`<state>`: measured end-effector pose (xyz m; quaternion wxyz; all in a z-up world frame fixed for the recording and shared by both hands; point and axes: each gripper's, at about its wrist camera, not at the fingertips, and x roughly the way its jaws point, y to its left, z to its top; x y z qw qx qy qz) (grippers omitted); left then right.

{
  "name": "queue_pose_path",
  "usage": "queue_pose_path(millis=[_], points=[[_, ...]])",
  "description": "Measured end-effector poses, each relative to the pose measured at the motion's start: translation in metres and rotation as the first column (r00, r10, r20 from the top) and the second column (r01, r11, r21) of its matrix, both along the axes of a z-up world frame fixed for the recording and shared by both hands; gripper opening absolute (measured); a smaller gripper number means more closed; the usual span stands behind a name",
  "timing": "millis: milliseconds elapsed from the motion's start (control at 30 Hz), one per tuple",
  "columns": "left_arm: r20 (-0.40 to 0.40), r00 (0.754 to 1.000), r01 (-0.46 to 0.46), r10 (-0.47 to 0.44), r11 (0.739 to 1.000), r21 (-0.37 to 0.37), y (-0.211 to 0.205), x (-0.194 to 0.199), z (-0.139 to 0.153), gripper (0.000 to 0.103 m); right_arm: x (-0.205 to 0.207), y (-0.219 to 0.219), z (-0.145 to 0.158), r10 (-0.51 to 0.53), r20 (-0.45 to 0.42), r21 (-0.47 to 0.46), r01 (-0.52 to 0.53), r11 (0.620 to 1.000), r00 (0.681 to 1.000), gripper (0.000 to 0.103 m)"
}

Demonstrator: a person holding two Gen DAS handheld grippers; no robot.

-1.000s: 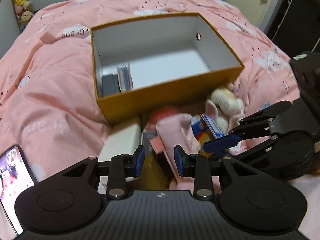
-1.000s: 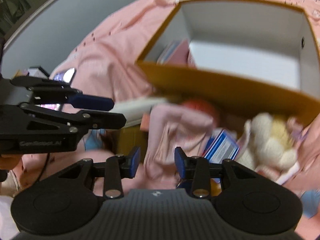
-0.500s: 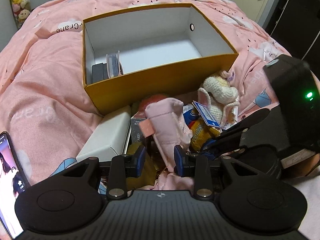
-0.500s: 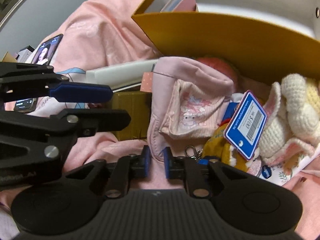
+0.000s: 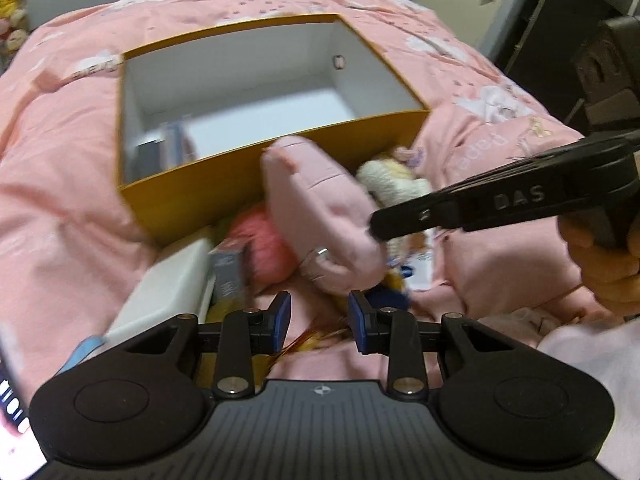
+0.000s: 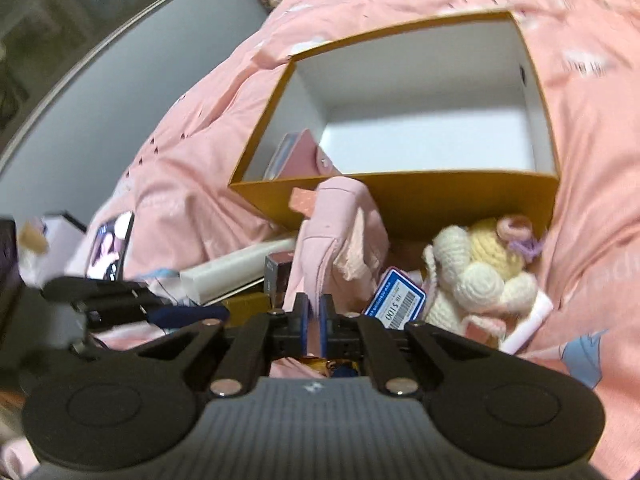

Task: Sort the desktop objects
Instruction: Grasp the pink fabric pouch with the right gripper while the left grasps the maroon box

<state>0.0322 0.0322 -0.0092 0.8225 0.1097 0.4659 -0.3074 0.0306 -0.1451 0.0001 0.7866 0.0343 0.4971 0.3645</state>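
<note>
Pinching soft pink fabric pouch, right gripper; left gripper agape, near rigid yellow cardboard box

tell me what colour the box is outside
Mustard yellow box, white inside; clearest in the right wrist view.

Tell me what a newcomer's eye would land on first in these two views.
First, the pink fabric pouch, pinched in the shut right claw and held up in front of the yellow box. Next, that big open box itself, white inside, sitting on the pink bedspread with a few flat items standing in its left corner. Then the cream crocheted doll lying below the box's front wall, right of the pouch, while the left claw hangs open.
</note>
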Motion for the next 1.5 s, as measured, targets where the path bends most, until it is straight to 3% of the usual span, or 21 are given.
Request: queue_pose_path(millis=[167,300,367,567,833,967,1167,1367,1500], points=[[0.004,0.996,0.090,-0.090,0.996,0.009,-0.026,0.002,-0.012,0.017,0.000,0.000,-0.003,-0.018,-0.016,0.015,0.018,1.000,1.000,0.007],[0.001,0.993,0.118,-0.118,0.993,-0.022,-0.028,0.001,-0.013,0.015,-0.005,-0.002,-0.003,-0.019,0.028,-0.002,0.019,1.000,0.999,0.016],[-0.010,0.993,0.118,-0.119,0.992,-0.041,-0.025,0.002,-0.014,0.015,-0.007,-0.005,-0.005,-0.002,0.043,-0.005,0.002,1.000,0.999,0.026],[-0.023,0.993,0.116,-0.118,0.992,-0.052,-0.026,0.006,-0.016,0.015,-0.008,-0.020,-0.018,0.017,0.023,-0.009,-0.017,1.000,1.000,0.038],[-0.046,0.994,0.101,-0.102,0.995,-0.026,-0.023,0.008,-0.022,0.015,0.001,-0.013,-0.042,-0.019,-0.107,0.105,0.030,0.994,0.994,0.039],[-0.035,0.996,0.088,-0.087,0.996,0.011,-0.017,0.006,-0.019,0.015,-0.001,-0.005,-0.045,-0.006,-0.110,0.097,0.017,0.995,0.994,0.024],[-0.002,1.000,0.029,-0.029,0.999,0.015,0.007,0.006,-0.002,0.018,-0.005,-0.015,-0.022,0.009,-0.075,0.094,-0.002,0.996,0.997,0.023],[0.044,0.999,-0.027,0.026,0.999,0.027,0.021,0.011,0.010,0.021,-0.005,-0.045,0.022,-0.005,-0.037,0.120,0.009,0.993,0.999,0.022],[0.066,0.996,-0.056,0.053,0.998,0.040,0.027,0.021,0.014,0.026,0.001,-0.075,0.039,-0.056,-0.087,0.092,0.064,0.994,0.995,0.022]])
